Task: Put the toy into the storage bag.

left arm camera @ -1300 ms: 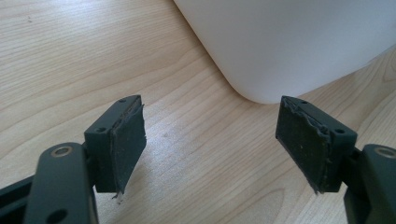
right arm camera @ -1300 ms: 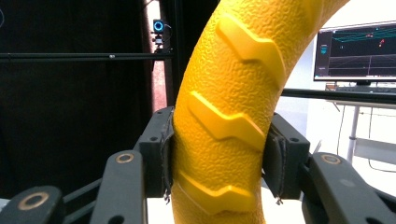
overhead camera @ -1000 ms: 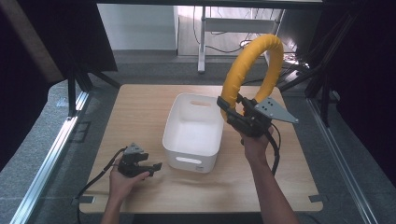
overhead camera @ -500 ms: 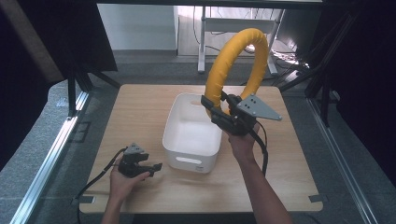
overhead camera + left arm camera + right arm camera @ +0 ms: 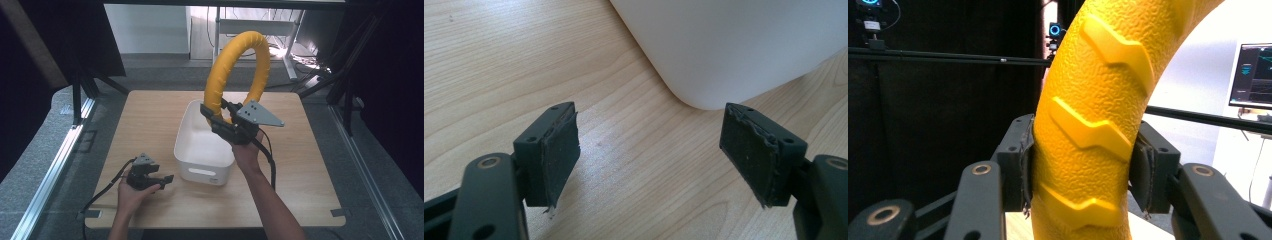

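A big yellow ring point(image 5: 235, 65) with raised tread marks point(image 5: 1093, 100) stands upright in the air over the white bin point(image 5: 197, 145). My right gripper point(image 5: 216, 116) is shut on the ring's lower part, both pads pressed against its sides point(image 5: 1080, 172). The ring hangs above the bin's right rim. My left gripper point(image 5: 162, 181) rests low on the wooden table point(image 5: 145, 115) at the front left of the bin. Its jaws stand wide open with nothing between them point(image 5: 649, 160), and the bin's rounded corner point(image 5: 724, 50) lies just ahead.
The table's front edge runs close behind my left hand. Black frame posts point(image 5: 345, 95) and dark curtains flank the table on both sides. A metal rail point(image 5: 50, 170) runs along the floor at the left. A lit monitor point(image 5: 1253, 75) shows far off in the right gripper view.
My right gripper has carried the yellow ring leftward, from beside the bin's right side to above its rim. The left gripper has stayed where it was.
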Motion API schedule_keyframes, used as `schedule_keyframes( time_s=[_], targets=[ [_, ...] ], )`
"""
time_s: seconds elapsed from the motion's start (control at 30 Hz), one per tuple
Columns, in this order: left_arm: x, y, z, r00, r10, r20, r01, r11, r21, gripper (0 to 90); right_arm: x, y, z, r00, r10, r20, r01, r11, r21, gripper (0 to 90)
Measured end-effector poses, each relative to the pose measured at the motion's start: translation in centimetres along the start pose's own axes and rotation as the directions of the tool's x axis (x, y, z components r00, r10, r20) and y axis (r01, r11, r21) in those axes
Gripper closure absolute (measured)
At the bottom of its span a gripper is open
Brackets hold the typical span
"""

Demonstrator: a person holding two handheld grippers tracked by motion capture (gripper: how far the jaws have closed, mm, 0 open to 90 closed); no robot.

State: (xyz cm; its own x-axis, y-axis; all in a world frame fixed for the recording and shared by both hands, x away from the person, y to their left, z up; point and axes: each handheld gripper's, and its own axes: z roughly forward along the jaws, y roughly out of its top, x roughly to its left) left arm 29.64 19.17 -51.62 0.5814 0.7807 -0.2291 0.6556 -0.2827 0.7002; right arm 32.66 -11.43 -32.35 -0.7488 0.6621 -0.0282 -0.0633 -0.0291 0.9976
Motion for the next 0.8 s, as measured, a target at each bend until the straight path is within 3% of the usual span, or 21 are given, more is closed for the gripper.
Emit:
schedule_keyframes(
  time_s=[0.07, 0.1, 0.17, 0.2, 0.23, 0.27, 0.8],
  targets=[
    [0.0, 0.0, 0.0, 1.0, 0.001, 0.001, -0.001, 1.0, 0.001, 24.1, 0.2, -0.1, 0.2, 1.0, 0.006, -0.002, -0.006, 1.0, -0.002, 50.8],
    [0.0, 0.0, 0.0, 1.0, 0.001, 0.0, -0.001, 1.0, 0.002, 24.0, 0.1, -0.1, 0.3, 0.9991, -0.003, -0.043, 0.004, 1.0, 0.017, 50.9],
    [0.0, 0.0, 0.0, 1.0, -0.002, -0.001, 0.002, 1.0, 0.0, 24.0, 0.3, -0.3, 0.5, 0.9988, -0.001, -0.048, 0.002, 1.0, 0.02, 50.8],
    [0.0, 0.0, 0.0, 1.0, -0.002, 0.0, 0.002, 1.0, -0.001, 24.1, 0.3, -0.3, 0.6, 0.9988, -0.001, -0.05, 0.002, 1.0, 0.02, 50.8],
    [0.0, 0.0, 0.0, 1.0, -0.001, 0.0, 0.001, 1.0, -0.001, 24.1, 0.5, -0.4, 0.8, 0.9998, 0.001, -0.018, -0.001, 1.0, 0.011, 50.9],
    [0.0, 0.0, 0.0, 1.0, -0.002, -0.001, 0.002, 1.0, -0.001, 24.0, 0.4, -0.4, 0.9, 0.9985, -0.001, -0.054, 0.003, 1.0, 0.022, 50.8],
    [0.0, 0.0, 0.0, 1.0, -0.006, 0.003, 0.006, 1.0, -0.004, 24.1, 1.9, -0.9, 2.0, 0.9974, 0.019, -0.069, -0.017, 1.0, 0.024, 50.8]
  ],
)
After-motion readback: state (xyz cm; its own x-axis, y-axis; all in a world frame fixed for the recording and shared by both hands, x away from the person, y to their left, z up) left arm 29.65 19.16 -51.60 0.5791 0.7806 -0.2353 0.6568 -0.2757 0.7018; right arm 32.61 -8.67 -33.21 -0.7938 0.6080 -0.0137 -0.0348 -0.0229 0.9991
